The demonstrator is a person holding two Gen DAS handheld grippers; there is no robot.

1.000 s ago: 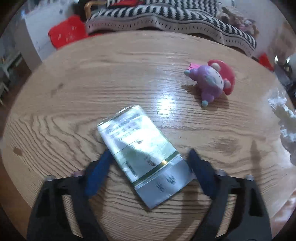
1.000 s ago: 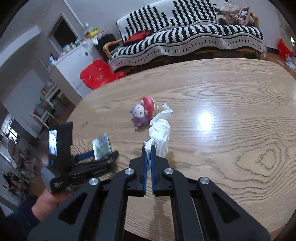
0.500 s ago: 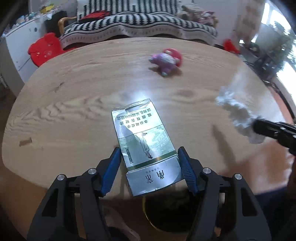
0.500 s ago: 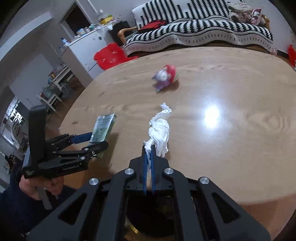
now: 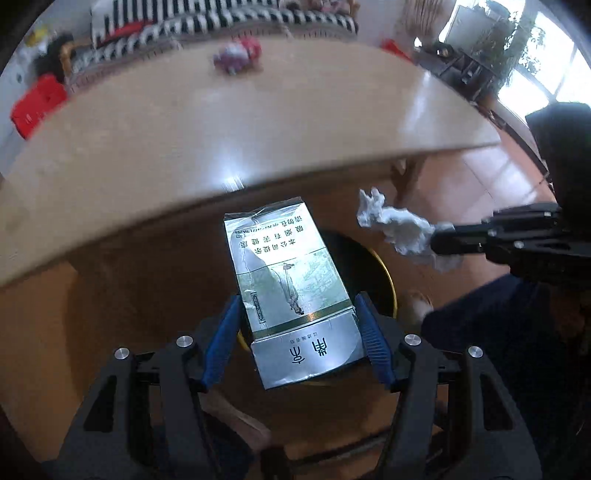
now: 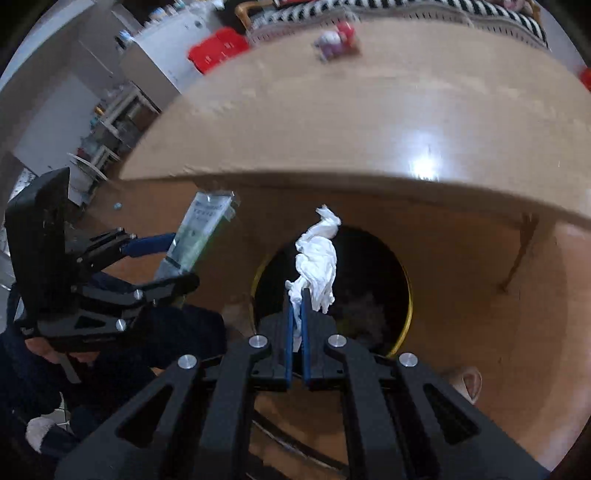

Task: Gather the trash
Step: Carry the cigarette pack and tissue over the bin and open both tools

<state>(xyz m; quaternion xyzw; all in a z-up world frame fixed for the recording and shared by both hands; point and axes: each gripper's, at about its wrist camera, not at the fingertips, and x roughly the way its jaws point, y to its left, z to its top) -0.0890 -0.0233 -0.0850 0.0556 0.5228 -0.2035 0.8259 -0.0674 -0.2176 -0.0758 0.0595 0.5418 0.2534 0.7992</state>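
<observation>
Below me spreads a reddish-brown floor (image 6: 480,295), with the round wooden table (image 5: 221,129) rising ahead, glare on its top. Beyond it I see a black-and-white striped sofa (image 5: 229,22), a white cabinet (image 6: 162,55) to my left, and bright windows (image 5: 546,55) to my right.

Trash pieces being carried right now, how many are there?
2. A flattened cigarette pack sits in the left gripper; a crumpled white tissue is pinched in the right gripper. Both hang above the dark bin, whose contents are too dim to count.
</observation>
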